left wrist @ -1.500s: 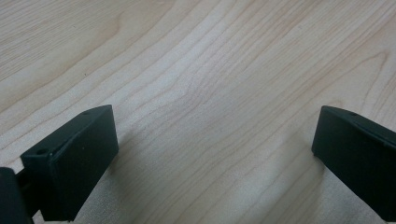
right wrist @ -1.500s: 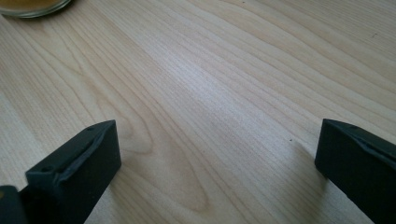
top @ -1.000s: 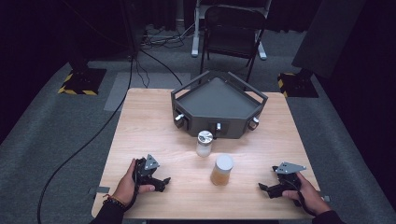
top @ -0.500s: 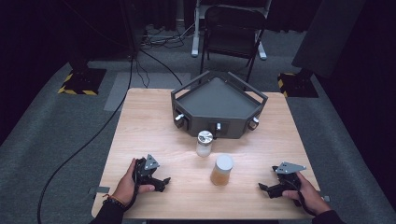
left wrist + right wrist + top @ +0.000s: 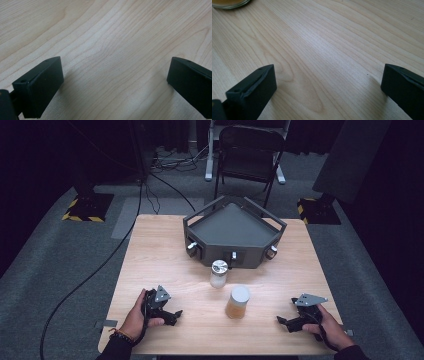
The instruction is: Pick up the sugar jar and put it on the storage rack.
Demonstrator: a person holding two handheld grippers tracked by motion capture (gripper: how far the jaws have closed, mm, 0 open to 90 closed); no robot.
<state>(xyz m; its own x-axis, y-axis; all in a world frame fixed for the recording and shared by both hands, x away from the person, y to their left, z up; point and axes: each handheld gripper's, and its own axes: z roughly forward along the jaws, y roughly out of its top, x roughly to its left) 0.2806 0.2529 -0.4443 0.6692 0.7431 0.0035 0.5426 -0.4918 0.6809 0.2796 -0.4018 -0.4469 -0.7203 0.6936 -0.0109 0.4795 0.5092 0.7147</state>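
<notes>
My left gripper (image 5: 175,314) rests on the wooden table (image 5: 160,255) near its front left, held by a hand. Its jaws stand wide apart over bare wood in the left gripper view (image 5: 115,82). At the front right, my right gripper (image 5: 281,321) lies low on the table and points left, also open with nothing between its jaws (image 5: 328,85). A jar of amber contents with a white lid (image 5: 238,302) stands between the two grippers, apart from both; its base edge (image 5: 229,3) shows in the right gripper view. A small jar with a silver lid (image 5: 219,272) stands just behind it.
A dark grey angular tray with knobs on its front (image 5: 234,232) sits at the back middle of the table. A black chair (image 5: 248,150) and cables (image 5: 150,175) are on the floor beyond the table.
</notes>
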